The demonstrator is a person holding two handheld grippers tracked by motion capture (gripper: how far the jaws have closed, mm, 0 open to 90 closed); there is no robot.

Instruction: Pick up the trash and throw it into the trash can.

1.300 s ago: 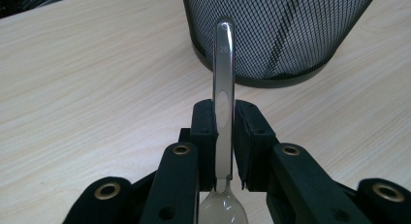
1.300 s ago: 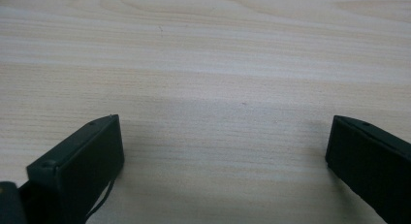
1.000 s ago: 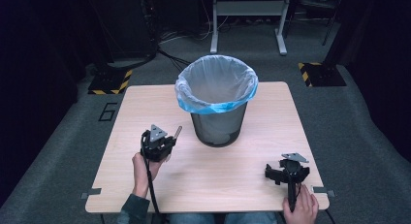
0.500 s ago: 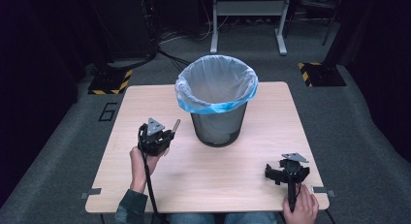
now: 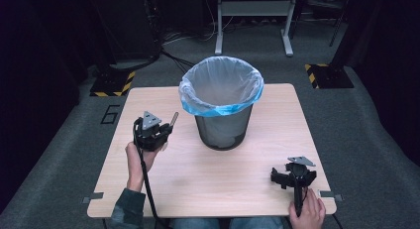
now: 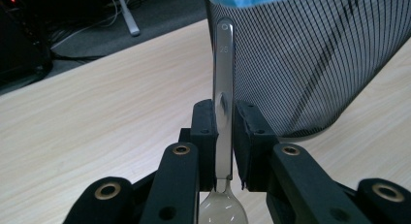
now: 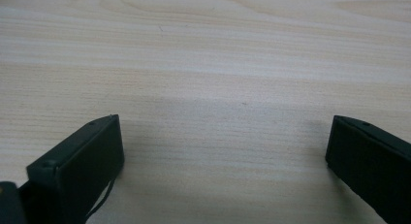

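Spoon [image 6: 224, 83] clamped in left gripper [image 5: 157, 132], lifted beside lined bin [image 5: 221, 102], not yet dropped in; right gripper [image 5: 292, 175] spread, idle on tabletop [image 5: 208, 174].

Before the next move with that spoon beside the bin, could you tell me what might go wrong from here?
1. The left gripper pinches the spoon by its thin, smooth handle near the bowl; it could pivot or slip out onto the table.
2. The handle tip points at the mesh bin wall, below the liner's blue edge; pushing forward without lifting may strike the wall and shove the bin.
3. The right gripper, open, sits far from the bin and cannot steady it.
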